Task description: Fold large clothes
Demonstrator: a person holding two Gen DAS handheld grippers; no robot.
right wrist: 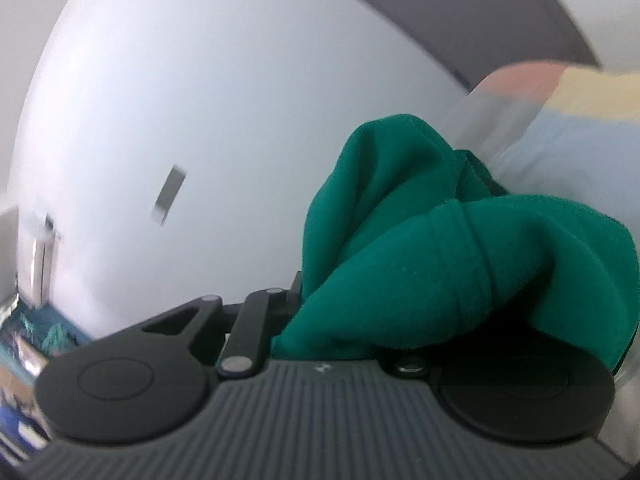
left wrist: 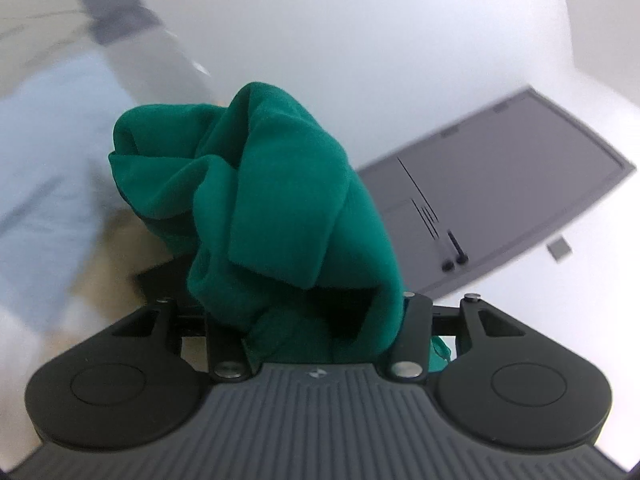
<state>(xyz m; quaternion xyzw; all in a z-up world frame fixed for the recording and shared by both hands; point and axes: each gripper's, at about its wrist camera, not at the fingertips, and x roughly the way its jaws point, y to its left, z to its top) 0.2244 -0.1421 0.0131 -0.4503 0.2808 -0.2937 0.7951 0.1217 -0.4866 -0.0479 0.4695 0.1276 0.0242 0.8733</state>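
Left wrist view, nearest first: left gripper is closed on a thick bunch of the green garment. Cloth fills the space between the finger linkages and piles up and forward, hiding the fingertips. A small tail of the same fabric hangs out past the right-hand linkage.

Right wrist view: right gripper is likewise clamped on a bunch of the green garment. A stitched hem or cuff band runs across the bunch, so this is probably a garment edge; which edge, cannot tell. Fingertips hidden here too.

Garment position: held up off the white table by both grippers, 1 bunch in each. The span of cloth between the 2 grips is not in either view.

Farther out: a flat grey board lies on the table, well apart from the cloth. A small grey tag sits on the tabletop just beside the board's near edge. At far left, blurred light-blue clothing of a person; background smeared, nothing finer readable.

Progress, as a judgement: early stage. Done: 2 grips taken and cloth raised. No flat layer, crease or fold line visible anywhere; fabric is crumpled at both grips. Left: spread the garment flat on the table, then make every fold. 0 folds confirmed.
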